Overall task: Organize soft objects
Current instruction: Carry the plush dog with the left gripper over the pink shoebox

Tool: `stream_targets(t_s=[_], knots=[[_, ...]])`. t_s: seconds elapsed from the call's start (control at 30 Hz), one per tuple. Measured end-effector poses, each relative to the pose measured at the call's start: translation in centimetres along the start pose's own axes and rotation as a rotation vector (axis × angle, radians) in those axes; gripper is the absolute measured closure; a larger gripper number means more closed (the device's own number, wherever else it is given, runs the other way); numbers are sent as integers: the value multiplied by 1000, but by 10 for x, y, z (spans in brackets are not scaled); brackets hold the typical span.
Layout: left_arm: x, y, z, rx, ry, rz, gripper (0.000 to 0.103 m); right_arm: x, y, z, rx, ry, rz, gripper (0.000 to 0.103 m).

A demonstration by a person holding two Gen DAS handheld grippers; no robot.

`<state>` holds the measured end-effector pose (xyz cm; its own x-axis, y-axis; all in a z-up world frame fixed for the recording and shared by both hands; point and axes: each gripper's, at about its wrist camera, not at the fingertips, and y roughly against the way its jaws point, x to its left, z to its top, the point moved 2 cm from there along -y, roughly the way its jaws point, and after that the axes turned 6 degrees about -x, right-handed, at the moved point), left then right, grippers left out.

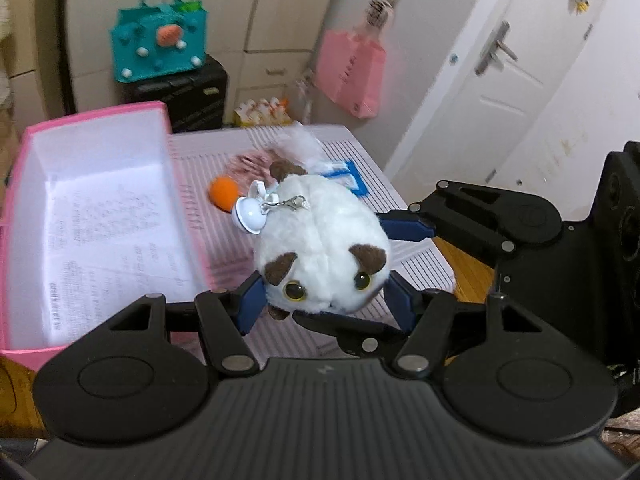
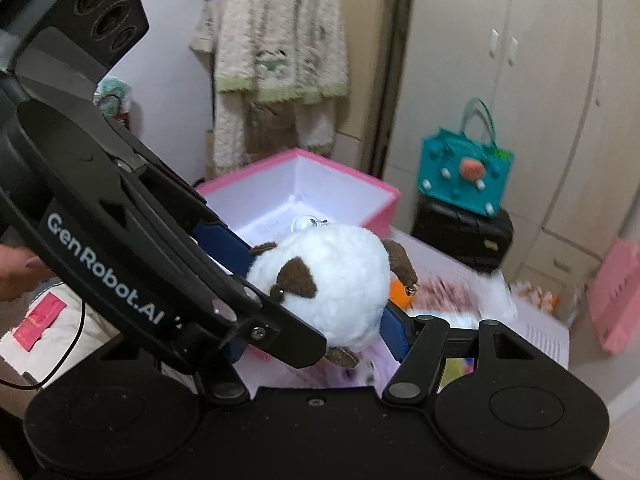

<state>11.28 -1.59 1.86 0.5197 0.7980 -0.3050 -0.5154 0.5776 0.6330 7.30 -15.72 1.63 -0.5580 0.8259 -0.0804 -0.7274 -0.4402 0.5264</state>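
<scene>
The fluffy white-and-brown plush toy (image 1: pixel 320 244) was pinched by left hand-held gripper (image 1: pixel 326 300) & right hand-held gripper (image 2: pixel 316 316); probably a handover, w/ the open pink box (image 1: pixel 24 168) likely next.

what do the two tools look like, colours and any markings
Both are matte black linkage frames with silver pivot pins, round side discs and a ribbed base. The left tool and right tool carry dark blue finger pads. White "GenRobot.AI" lettering runs along the left tool's arm, with a thin black cable below it.
</scene>
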Motion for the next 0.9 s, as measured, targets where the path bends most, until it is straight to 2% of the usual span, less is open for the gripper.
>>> stream_targets(t_s=[0.23,0.5,0.7,0.9], knots=[[55,13,12,-38,89,74,41,14,-37,38,-14,20,102,34],[140,-19,15,-14,212,205,41,21,-128,56,18,19,243,34],[186,-42,13,69,288,205,41,19,-193,51,64,11,367,34],[191,-53,2,64,276,215,42,20,-215,50,128,75,439,34]])
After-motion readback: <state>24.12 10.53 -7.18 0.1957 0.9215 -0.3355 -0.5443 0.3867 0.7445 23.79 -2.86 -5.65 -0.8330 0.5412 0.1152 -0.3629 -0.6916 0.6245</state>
